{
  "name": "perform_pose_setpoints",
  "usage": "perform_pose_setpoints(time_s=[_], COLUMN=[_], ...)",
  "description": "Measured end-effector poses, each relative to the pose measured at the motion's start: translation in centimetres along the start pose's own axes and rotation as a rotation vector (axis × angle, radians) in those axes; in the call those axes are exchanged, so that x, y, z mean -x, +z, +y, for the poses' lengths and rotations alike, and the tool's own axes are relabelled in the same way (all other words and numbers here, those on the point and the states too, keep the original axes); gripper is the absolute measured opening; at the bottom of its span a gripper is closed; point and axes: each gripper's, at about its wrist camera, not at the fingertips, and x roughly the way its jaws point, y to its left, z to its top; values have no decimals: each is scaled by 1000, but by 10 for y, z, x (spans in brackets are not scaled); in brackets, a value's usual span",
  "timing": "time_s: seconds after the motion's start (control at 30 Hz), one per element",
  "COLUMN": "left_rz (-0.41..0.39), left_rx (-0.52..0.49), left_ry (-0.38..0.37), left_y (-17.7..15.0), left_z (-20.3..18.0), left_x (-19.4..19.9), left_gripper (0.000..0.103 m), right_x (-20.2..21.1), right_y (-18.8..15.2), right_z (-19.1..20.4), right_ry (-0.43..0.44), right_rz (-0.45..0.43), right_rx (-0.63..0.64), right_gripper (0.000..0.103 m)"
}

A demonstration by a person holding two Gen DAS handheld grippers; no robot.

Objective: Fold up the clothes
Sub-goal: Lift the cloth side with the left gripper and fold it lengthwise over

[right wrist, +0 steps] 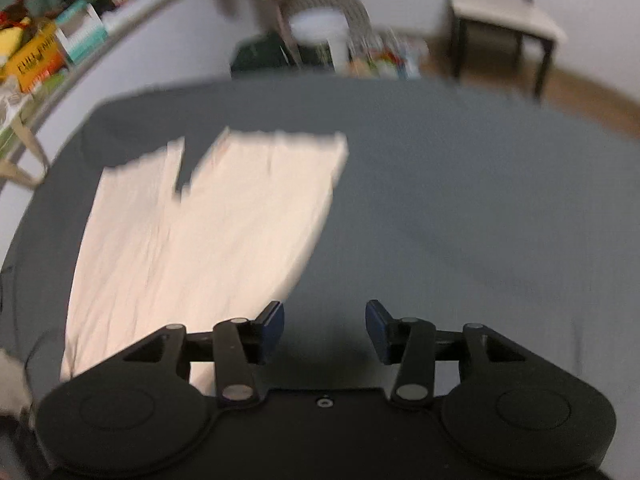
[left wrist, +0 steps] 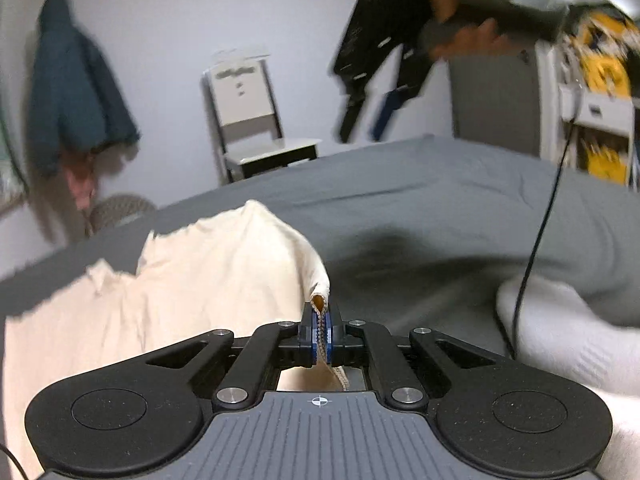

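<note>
A cream garment (left wrist: 192,276) lies on the grey bed sheet (left wrist: 420,208). My left gripper (left wrist: 320,334) is shut on a corner of it, and the cloth rises in a ridge from the bed to the blue pads. High at the upper right of the left wrist view, a hand holds my right gripper (left wrist: 368,124) in the air, blurred. The right wrist view looks down on the same cream garment (right wrist: 208,232), spread flat with a notch at its far edge. There my right gripper (right wrist: 325,330) is open above bare grey sheet (right wrist: 460,208), just right of the garment's near corner.
A white chair (left wrist: 248,120) stands beyond the bed by the wall, and a teal jacket (left wrist: 72,92) hangs at the left. A white cloth or pillow (left wrist: 568,332) lies at the right with a black cable (left wrist: 540,220) over it. Shelves with yellow items (left wrist: 600,80) stand far right.
</note>
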Motion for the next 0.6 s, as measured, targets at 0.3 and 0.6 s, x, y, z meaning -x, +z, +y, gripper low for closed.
perform_pose_setpoints(time_s=[0.3,0.6], left_rz=[-1,-1], left_rx=[85,159], left_ry=[4,-10], left_y=[-15,-10], left_z=[26,37], left_x=[-4,-3], left_gripper=[4,4], right_x=[-133,-164], right_y=[64,60], right_z=[-48,-60], right_ry=[-10,76], right_rz=[-175,-189], right_rx=[-216,-323], right_gripper=[36,2])
